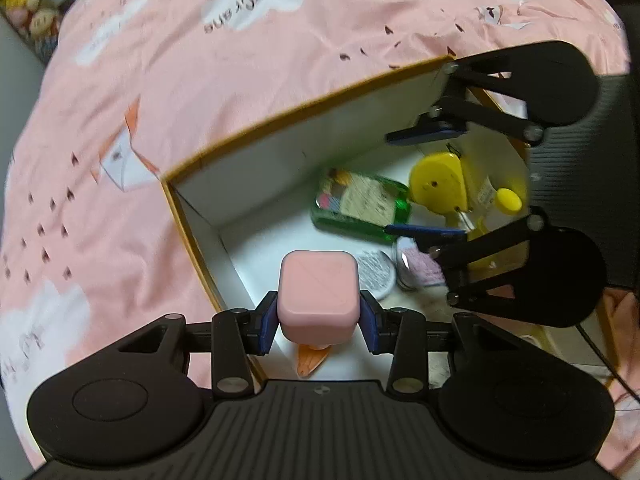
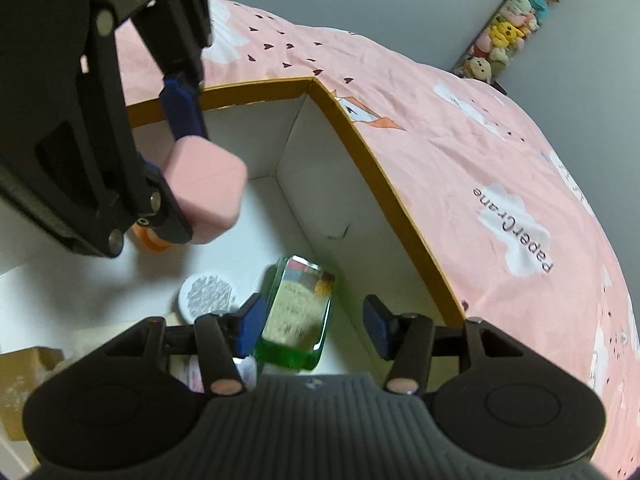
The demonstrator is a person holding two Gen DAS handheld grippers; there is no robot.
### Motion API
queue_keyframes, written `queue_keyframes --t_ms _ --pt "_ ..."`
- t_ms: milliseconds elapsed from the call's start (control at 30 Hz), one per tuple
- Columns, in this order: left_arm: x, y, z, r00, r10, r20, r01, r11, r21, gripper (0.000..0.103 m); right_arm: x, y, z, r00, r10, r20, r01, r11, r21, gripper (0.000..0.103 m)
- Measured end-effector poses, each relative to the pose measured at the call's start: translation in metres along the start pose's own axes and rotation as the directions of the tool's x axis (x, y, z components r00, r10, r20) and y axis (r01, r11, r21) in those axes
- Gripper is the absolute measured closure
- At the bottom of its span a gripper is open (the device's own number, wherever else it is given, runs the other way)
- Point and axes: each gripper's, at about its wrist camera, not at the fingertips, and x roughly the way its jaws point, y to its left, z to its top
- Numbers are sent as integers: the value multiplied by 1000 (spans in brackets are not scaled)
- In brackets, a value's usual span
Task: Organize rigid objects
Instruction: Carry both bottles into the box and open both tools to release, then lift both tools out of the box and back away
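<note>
Left gripper (image 1: 319,322) is clamped on a rounded pink plastic cube (image 1: 318,294), blue pads pressing both its sides, held above the near corner of an open white cardboard box with mustard-yellow rim (image 1: 280,118) lying on a pink printed bedsheet (image 1: 120,80). An orange piece shows just under the cube. Right gripper (image 2: 312,326) has its tongs apart inside the same box, with a flat green transparent bottle with paper label (image 2: 298,312) lying on the box floor between them; the left pad sits just beside it, the right pad is clear of it. On the box floor beside the bottle: white round lid (image 2: 208,294), yellow round tape-measure-like case (image 1: 438,184), small yellow-capped bottle (image 1: 506,202).
</note>
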Motion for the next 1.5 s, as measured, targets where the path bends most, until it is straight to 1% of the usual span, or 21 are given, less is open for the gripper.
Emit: queue_keyframes --t_ms 233,367,467,533,567,667,700,800,900,1033,1133,1233,1333,1367,1433,1500 --pt "8 -4 -1 996 -20 -88 10 994 -106 56 -15 4 -16 1000 9 -12 -9 1000 25 49" --pt "15 -12 2 991 30 -127 -42 995 -90 56 -15 1 -15 1000 14 -4 -13 999 39 49" --pt "20 -11 6 988 54 -144 -67 994 -85 56 -18 3 -17 1000 17 9 -17 998 55 49" --pt "21 -13 9 986 83 -145 -92 994 -61 54 -21 4 -17 1000 23 19 -25 998 62 49" --pt "21 -14 10 985 105 -138 -113 993 -46 51 -19 3 -15 999 25 22 -26 998 60 49" --pt "20 -15 11 982 141 -122 -145 989 -23 51 -19 4 -16 999 22 24 -24 998 55 49" --pt "20 -14 11 982 145 -122 -149 989 -23 50 -18 4 -16 999 21 24 -23 998 58 49" --pt "19 -11 11 986 127 -107 -131 991 -28 49 -16 2 -16 1000 22 21 -23 997 77 49" --pt "14 -10 9 990 116 -76 -118 993 -20 46 -14 -1 -16 1000 22 15 -24 996 90 49" --pt "2 -11 5 996 85 -24 -85 996 -2 46 -15 -1 -13 1000 21 13 -22 996 88 46" --pt "-11 -15 1 996 82 25 -83 996 15 43 -20 -1 -11 1000 21 11 -22 995 94 46" --pt "-30 -22 -5 994 71 86 -75 996 38 43 -28 -5 -8 1000 21 -14 -19 989 144 46" --pt "-53 -32 -14 987 49 152 -59 996 64 41 -40 -11 -9 999 43 -22 -37 972 232 46" --pt "-62 -36 -19 983 47 179 -61 995 73 38 -47 -13 -10 998 55 -19 -47 962 270 44" --pt "-75 -42 -25 973 40 227 -58 996 73 36 -61 -16 -14 998 64 -16 -55 941 333 42" --pt "-90 -47 -33 960 11 279 -27 998 52 34 -77 -17 -18 998 69 -10 -60 918 392 41"
